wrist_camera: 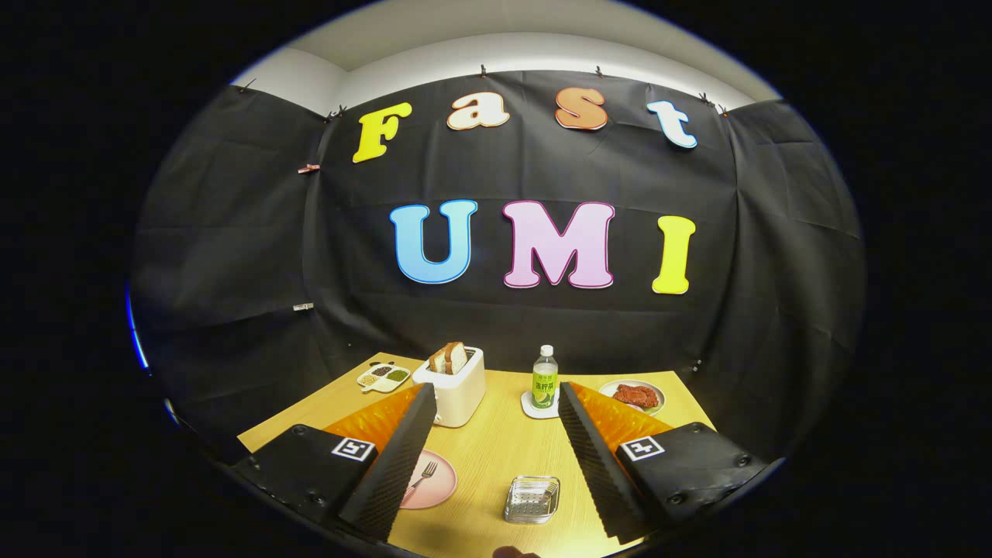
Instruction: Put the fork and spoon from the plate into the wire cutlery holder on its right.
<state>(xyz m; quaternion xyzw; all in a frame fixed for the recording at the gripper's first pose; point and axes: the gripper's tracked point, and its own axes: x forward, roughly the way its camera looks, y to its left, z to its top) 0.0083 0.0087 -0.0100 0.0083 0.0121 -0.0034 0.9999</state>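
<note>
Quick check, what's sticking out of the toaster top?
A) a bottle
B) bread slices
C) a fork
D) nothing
B: bread slices stand up out of the toaster, beyond the open fingers of the hand-held gripper; the fork lies on the plate.

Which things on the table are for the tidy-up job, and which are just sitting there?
For the job:
pink plate
fork lying on it
wire cutlery holder
gripper, fingers open, holding nothing

Just sitting there:
toaster with bread
green bottle on a coaster
plate of red food
small divided dish
</note>
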